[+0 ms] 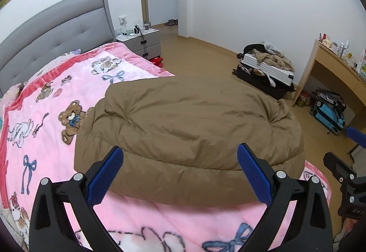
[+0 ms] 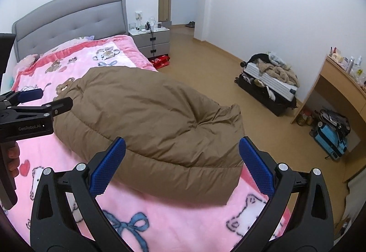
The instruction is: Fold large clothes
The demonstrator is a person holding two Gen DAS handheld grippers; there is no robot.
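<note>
Puffer jacket (image 1: 189, 123), brown, lies in a folded bundle on the pink blanket (image 1: 45, 137) covering the bed. Left gripper (image 1: 180, 174) and right gripper (image 2: 183, 165) hover above its near edge, jaws spread, empty. Folding appears nearly complete; next, probably press or tidy the bundle.

White lettering "GenRobot.AI" stood on the black body of the left tongs (image 2: 40, 101) at the left edge of the right wrist view. In the left wrist view, partial letters "UAS" showed on the black body of the right tongs (image 1: 343, 155) at the lower right edge; cursive script on the pink blanket (image 1: 45, 160) was illegible.
</note>
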